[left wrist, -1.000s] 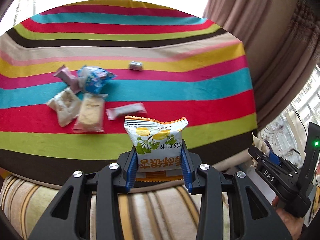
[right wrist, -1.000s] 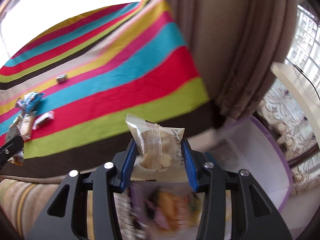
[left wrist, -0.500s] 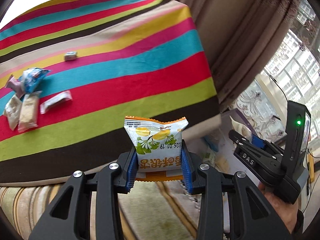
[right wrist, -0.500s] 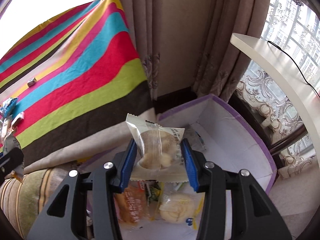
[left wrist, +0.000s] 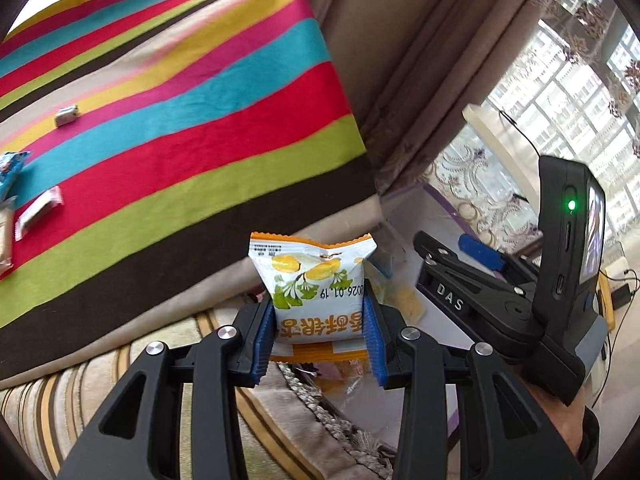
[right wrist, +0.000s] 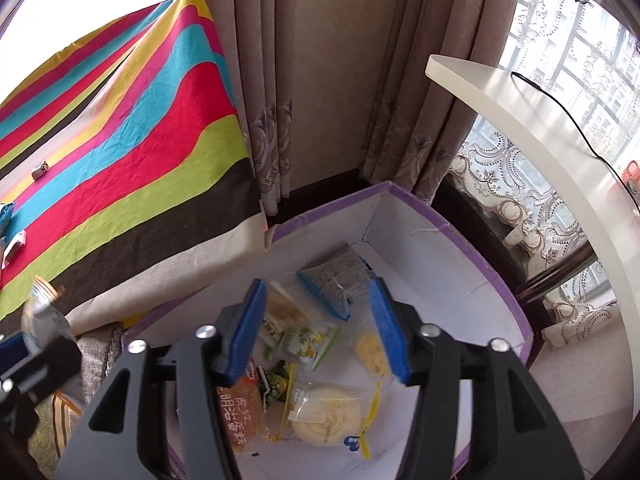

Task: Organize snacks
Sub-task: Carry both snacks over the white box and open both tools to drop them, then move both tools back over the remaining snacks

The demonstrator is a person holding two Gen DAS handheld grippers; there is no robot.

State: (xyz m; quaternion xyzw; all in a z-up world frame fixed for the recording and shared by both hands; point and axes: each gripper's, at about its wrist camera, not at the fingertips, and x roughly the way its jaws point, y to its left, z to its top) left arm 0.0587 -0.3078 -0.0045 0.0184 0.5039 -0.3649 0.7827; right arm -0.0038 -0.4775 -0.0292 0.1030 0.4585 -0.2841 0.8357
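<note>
Over the purple-rimmed white box of snacks the right gripper hangs with jaws just opened and empty, while the left gripper, easing slightly apart, holds the yellow-flowered snack packet, which should clear the box rim before full release.

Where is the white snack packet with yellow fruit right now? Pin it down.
In the left wrist view, the white snack packet stands upright between the left gripper's blue pads, above the bed's edge.
</note>
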